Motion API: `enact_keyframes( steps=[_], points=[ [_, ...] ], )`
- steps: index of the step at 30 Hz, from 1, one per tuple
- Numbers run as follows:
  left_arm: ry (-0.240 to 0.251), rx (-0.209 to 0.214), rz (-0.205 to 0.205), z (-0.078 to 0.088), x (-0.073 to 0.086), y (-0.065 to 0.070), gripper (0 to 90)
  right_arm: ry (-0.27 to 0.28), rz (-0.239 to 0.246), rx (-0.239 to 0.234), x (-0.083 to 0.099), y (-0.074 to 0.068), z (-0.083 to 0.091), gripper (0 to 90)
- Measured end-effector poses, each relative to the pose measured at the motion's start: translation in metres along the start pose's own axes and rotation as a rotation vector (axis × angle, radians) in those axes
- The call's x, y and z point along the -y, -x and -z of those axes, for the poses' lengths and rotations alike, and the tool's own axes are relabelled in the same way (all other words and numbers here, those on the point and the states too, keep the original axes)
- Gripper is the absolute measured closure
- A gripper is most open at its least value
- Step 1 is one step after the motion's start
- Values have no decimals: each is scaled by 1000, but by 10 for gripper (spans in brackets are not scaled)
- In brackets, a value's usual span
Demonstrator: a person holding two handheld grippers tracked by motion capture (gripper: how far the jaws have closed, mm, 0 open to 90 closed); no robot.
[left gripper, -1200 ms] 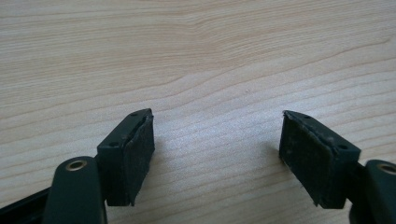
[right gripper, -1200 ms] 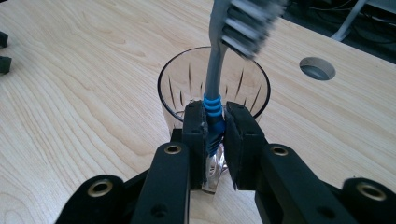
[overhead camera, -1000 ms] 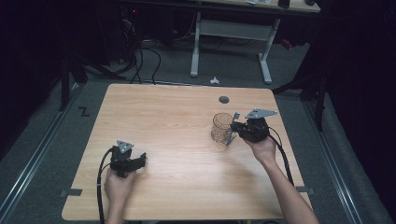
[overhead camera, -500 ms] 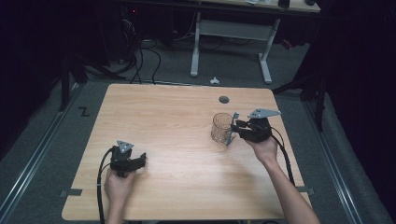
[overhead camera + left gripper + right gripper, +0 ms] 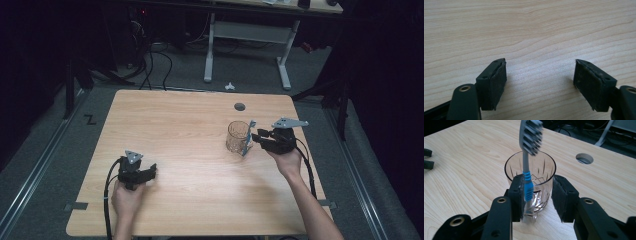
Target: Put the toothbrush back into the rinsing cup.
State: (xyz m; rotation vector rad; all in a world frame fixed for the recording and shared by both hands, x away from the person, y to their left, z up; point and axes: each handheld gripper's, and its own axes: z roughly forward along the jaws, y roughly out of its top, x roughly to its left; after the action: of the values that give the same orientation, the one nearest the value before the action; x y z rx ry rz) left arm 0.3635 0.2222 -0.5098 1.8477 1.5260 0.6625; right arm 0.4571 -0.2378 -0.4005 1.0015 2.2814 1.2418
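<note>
The right claw point(image 5: 536, 197) has just been opening: a second ago, in the high view, it stood at the glass point(image 5: 531, 180) much as it does now, but its jaws have since drawn apart. They now stand spread at the near side of the glass, at centre frame in the right gripper view. The toothbrush point(image 5: 527, 157) rises between them, its blue and grey handle lying against the left pad point(image 5: 517, 195), or very close to it, while the right pad point(image 5: 560, 197) stands clear. Nothing is pinched. The brush head sits blurred at the top centre, above the rim. From here I cannot tell whether the handle goes down inside the glass or leans on its outer wall; its lower end seems to reach the tabletop point(image 5: 474, 157) just in front of the glass.

In the high view the glass point(image 5: 237, 136) stands right of centre, with the toothbrush point(image 5: 247, 137) slanting at its right side and the right claw point(image 5: 256, 138) just beside it. The left claw point(image 5: 150, 171) rests at lower left, spread and empty over bare wood, as the left gripper view point(image 5: 540, 80) confirms.

I judge the release to be done, so the brush now leans on its own and may slip or tip. What remains is to draw the right claw back without knocking it.
</note>
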Motion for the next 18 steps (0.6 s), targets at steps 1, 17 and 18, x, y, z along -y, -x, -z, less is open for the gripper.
enact_keyframes(
  steps=[1,17,18],
  points=[
    [0,0,0,0,0,0,272,2,-4,1,1,0,1,630],
    [0,0,0,0,0,0,271,21,-17,5,6,2,12,639],
    [0,0,0,0,0,0,271,22,-19,6,7,3,12,640]
  ],
)
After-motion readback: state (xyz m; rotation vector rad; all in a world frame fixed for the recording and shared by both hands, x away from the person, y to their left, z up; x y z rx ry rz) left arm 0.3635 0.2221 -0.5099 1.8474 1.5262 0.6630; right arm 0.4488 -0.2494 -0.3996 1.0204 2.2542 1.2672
